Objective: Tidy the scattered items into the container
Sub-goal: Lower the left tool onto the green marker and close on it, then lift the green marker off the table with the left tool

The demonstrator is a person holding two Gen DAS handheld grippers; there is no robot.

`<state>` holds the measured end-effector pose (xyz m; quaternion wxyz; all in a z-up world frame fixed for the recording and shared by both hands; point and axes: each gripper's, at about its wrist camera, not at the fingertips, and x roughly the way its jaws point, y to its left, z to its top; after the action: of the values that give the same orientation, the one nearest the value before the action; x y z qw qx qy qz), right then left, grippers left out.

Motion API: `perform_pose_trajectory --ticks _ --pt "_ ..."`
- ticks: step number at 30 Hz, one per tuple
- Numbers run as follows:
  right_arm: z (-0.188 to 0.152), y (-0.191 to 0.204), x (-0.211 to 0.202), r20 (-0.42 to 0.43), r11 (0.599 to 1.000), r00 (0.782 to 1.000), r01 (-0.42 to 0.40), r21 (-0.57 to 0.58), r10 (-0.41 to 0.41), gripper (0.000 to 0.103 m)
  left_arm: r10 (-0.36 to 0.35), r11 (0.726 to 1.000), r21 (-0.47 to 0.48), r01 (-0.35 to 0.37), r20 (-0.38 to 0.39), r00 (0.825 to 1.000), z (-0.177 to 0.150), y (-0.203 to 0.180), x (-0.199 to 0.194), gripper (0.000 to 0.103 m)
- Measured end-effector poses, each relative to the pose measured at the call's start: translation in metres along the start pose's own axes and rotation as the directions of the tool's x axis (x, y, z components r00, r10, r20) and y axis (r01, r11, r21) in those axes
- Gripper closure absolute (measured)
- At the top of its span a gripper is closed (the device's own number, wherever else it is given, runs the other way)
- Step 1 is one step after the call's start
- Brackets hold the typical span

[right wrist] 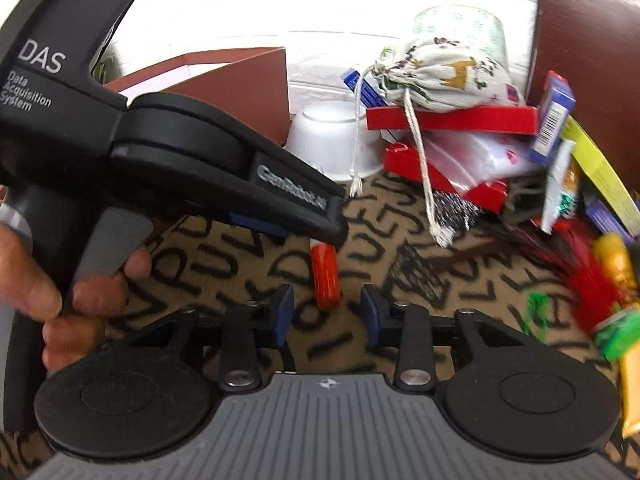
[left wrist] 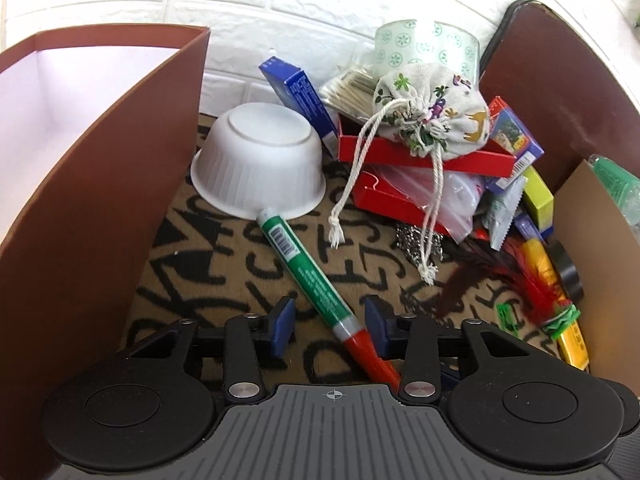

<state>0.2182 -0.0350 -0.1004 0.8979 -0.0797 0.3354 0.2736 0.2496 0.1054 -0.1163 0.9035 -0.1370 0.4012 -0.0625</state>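
A green marker with a red cap point(left wrist: 316, 292) lies on the lettered cloth, its red cap end between the open pads of my left gripper point(left wrist: 330, 326), not clamped. The brown container point(left wrist: 104, 168) with a pale inside stands at the left. In the right wrist view my right gripper point(right wrist: 326, 312) is open and empty, just short of the marker's red cap point(right wrist: 326, 276). The left gripper's black body point(right wrist: 224, 168) reaches over the marker from the left there.
An upturned white bowl point(left wrist: 260, 164) lies beside the container. Right of it is a pile: red boxes point(left wrist: 424, 160), a drawstring cloth bag point(left wrist: 432, 108), a blue box point(left wrist: 300, 96), a tape roll point(left wrist: 428, 46), a feather shuttlecock point(left wrist: 532, 284). A cardboard box point(left wrist: 592, 272) stands at the right.
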Motion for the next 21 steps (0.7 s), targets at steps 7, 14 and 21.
perform_pose_trajectory --ticks 7,14,21 --pt "0.004 -0.003 0.008 -0.009 1.0 1.0 0.008 0.005 -0.008 0.086 -0.011 1.0 0.007 0.011 -0.015 1.0 0.004 -0.002 0.01 0.081" --pt "-0.012 -0.009 -0.012 -0.027 0.999 0.999 0.025 0.028 -0.024 0.086 -0.044 0.999 0.03 0.045 -0.04 0.998 -0.01 -0.019 0.005 0.081" --pt "-0.05 -0.02 -0.056 -0.058 0.995 0.996 0.069 0.077 -0.064 0.086 -0.1 0.991 0.083 0.106 -0.079 0.992 -0.047 -0.053 -0.011 0.082"
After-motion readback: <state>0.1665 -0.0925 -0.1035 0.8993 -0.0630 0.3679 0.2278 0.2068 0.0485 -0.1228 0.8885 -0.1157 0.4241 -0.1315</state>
